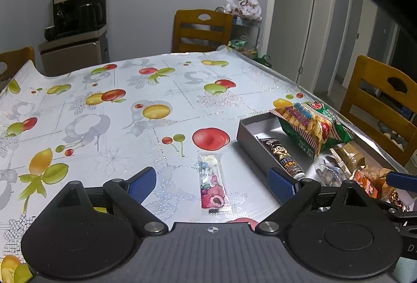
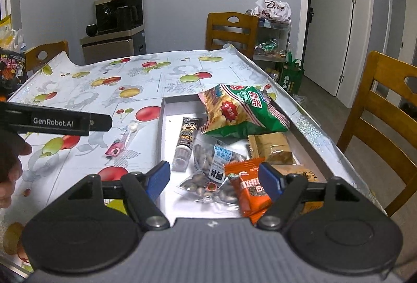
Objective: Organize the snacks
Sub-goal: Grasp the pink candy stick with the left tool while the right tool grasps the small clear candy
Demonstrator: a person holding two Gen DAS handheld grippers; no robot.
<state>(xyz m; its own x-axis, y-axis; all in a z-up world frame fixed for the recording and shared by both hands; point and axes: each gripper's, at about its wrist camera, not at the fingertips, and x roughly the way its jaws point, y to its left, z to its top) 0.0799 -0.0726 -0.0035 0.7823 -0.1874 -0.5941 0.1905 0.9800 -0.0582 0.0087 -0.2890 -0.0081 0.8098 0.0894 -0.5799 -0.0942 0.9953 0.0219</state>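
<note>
Lollipop on tablecloth, between open left hand-held gripper fingers

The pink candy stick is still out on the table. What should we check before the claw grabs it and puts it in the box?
1. Left claw open: ok, the jaws stand wide apart with nothing between the pads.
2. Candy stick lined up: ok, it lies flat on the tablecloth between the left claw's fingers.
3. Nothing on top of the candy: ok.
4. Room in the box: ok, bare floor shows at its far left corner.
5. Right claw out of the way: not ok, it hangs open over the box, above the orange packet and the nut bags.
</note>
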